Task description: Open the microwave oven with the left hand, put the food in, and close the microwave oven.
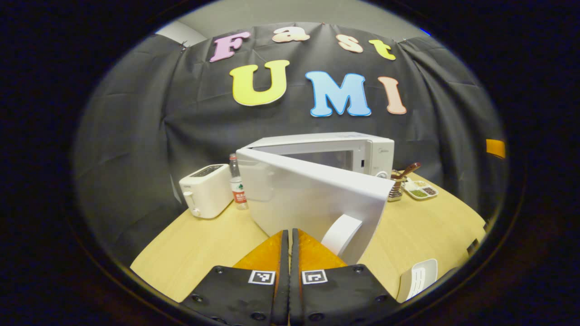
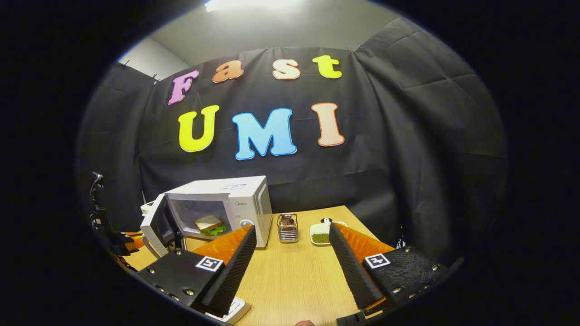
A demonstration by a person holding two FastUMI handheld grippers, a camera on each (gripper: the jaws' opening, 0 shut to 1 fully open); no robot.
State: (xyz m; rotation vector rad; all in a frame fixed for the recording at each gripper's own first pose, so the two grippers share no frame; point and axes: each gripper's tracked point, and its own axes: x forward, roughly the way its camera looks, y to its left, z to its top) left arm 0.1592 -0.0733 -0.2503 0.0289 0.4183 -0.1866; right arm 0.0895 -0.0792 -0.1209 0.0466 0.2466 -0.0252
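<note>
Left gripper point(image 1: 289, 235), bottom centre of left gripper view: fingers pressed together, nothing between them, tips just before the white door point(image 1: 312, 199) of the microwave oven point(image 1: 358, 151). Door swung partly open, handle point(image 1: 340, 233) near tips. Right gripper point(image 2: 290, 244), bottom of right gripper view: fingers wide apart, empty, above table point(image 2: 290, 280). Sandwich point(image 2: 209, 225) inside oven cavity, left of centre.
</note>
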